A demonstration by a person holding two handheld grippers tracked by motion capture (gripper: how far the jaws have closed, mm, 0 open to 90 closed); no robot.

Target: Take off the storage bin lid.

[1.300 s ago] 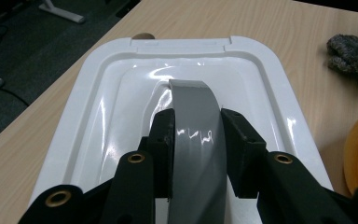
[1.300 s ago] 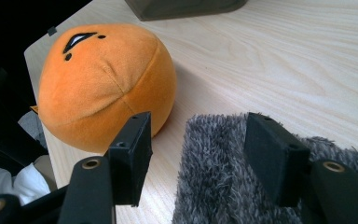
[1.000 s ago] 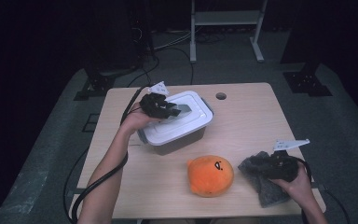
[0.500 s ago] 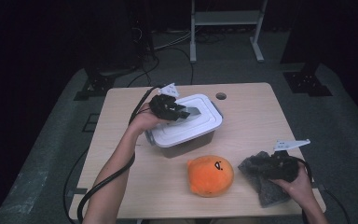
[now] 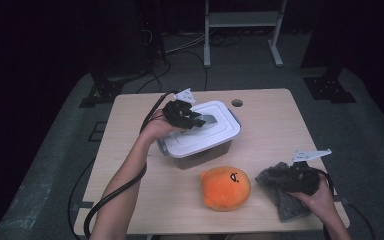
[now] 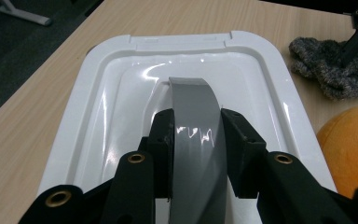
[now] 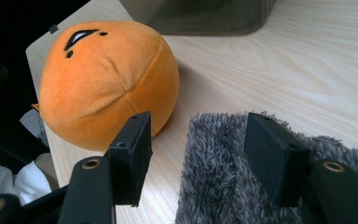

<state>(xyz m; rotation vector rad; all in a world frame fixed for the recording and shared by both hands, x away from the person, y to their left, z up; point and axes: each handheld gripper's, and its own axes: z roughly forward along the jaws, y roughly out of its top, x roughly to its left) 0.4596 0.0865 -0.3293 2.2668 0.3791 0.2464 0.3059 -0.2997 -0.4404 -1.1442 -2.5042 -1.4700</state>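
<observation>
Black jaws of the left gripper (image 6: 196, 154) are closed on both sides of the grey handle (image 6: 196, 140), which arches over the white lid (image 6: 98, 121) of a box; in the left gripper view the handle runs up the middle of the frame between the two jaws. Seen from the high view, this left gripper (image 5: 192, 120) sits a little left of the centre of the frame, on top of the lid, and the box (image 5: 205, 150) below it has dark, see-through walls. Black jaws of the right gripper (image 7: 205, 154) stand wide apart and hold nothing; the right one is over a grey fluffy cloth (image 7: 223, 182), the left one is just in front of an orange plush toy (image 7: 107, 79). In the high view the right gripper (image 5: 300, 175) is at the lower right of the frame above the cloth (image 5: 285, 200), the plush (image 5: 226, 187) lies beside it at the lower centre, and all of this rests on a light wooden table (image 5: 265, 125).
</observation>
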